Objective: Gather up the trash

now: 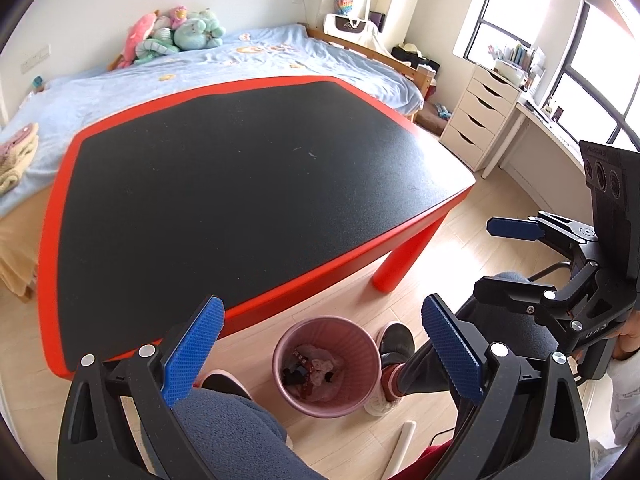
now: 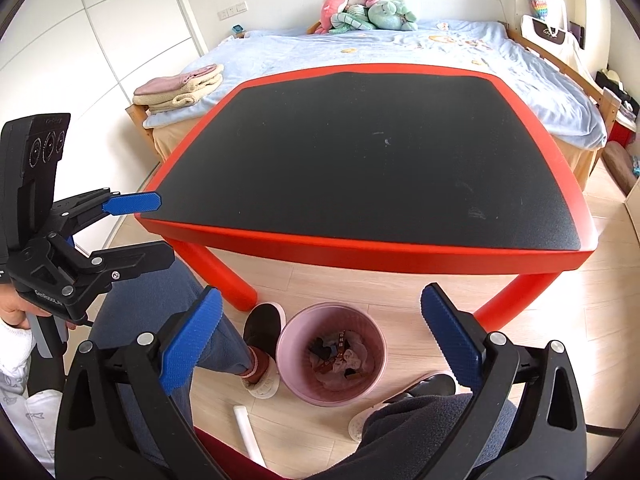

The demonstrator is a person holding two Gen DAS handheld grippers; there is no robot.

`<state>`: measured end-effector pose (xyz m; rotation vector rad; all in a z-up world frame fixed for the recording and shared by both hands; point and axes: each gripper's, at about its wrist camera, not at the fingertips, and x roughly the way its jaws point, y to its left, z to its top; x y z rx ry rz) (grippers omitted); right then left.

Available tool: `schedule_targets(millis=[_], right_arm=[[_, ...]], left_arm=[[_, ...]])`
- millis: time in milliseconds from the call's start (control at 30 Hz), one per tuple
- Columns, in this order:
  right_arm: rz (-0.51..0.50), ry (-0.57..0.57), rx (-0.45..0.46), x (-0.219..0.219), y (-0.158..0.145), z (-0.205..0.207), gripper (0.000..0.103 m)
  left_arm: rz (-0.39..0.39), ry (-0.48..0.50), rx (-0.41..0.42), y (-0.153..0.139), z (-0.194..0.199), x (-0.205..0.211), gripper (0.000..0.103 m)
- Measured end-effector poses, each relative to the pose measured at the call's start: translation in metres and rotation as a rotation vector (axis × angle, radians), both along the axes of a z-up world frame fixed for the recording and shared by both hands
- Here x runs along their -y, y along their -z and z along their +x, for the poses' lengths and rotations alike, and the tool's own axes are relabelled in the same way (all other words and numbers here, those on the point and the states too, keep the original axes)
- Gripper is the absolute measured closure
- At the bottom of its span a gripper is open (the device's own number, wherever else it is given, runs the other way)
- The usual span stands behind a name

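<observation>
The trash [image 2: 338, 356] inside the pink bin [image 2: 296, 332] is a jumble too small to identify piece by piece.

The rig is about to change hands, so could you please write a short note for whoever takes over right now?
Left gripper: open, nothing between its fingers.
Right gripper: open, also empty.
Both hang above the pink bin, which stands on the floor between the person's feet, in front of the red table.
Done: crumpled wrappers and scraps lie in the bin; no trash shows on the table's black mat.
Left: seemingly nothing on the table; check the floor outside these views before stopping.
</observation>
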<state>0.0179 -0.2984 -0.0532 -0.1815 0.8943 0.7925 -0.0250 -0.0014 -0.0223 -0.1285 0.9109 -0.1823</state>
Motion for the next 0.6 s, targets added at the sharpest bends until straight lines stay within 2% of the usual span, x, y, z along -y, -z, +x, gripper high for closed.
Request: schedule_targets(millis=[367,600], right_arm=[[0.032,0.033,0.109,-0.025,-0.05,0.048,0.005],[0.038,0.006,0.127,-0.046,-0.061,0.073,0.004]], left_arm=[[0.031,-0.088,0.082,-0.033,0.028,-0.03,0.008],[0.041,-0.126,0.085,-0.037,0.043,-0.044,0.007]])
